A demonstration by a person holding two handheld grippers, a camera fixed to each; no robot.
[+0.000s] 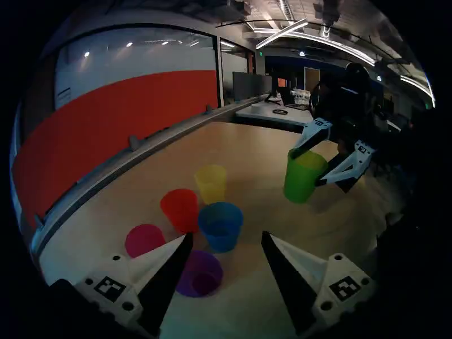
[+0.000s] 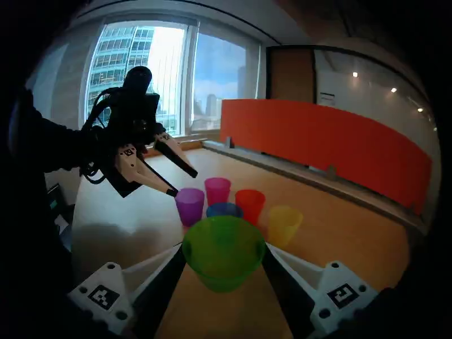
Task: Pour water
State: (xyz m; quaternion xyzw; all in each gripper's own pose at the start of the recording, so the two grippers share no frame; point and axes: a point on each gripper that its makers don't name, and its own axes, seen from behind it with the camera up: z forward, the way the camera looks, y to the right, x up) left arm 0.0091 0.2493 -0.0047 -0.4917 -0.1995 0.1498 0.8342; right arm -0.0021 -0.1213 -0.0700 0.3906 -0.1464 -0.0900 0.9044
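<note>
1. The right hand-held gripper is clamped on a green cup, one finger pressing on each side just under the rim. The cup is roughly upright with its mouth open to the camera. I can't tell whether there's any water in it.
2. In the left gripper view, that green cup sits off to the right of the other cups, well apart from them. I can't tell if its bottom touches the tabletop or sits just above it.
3. The left hand-held gripper is released, with its fingers spread wide and nothing between them. In the right gripper view it hangs above the tabletop near the purple cup, held by someone in a dark sleeve.
4. Five more cups stand upright in a tight cluster on the tabletop: a yellow cup farthest from the left gripper, then a red cup and a blue cup side by side, then a pink cup and a purple cup nearest it.
5. In the background there's an orange wall panel along one edge of the tabletop and big windows at the far end.
</note>
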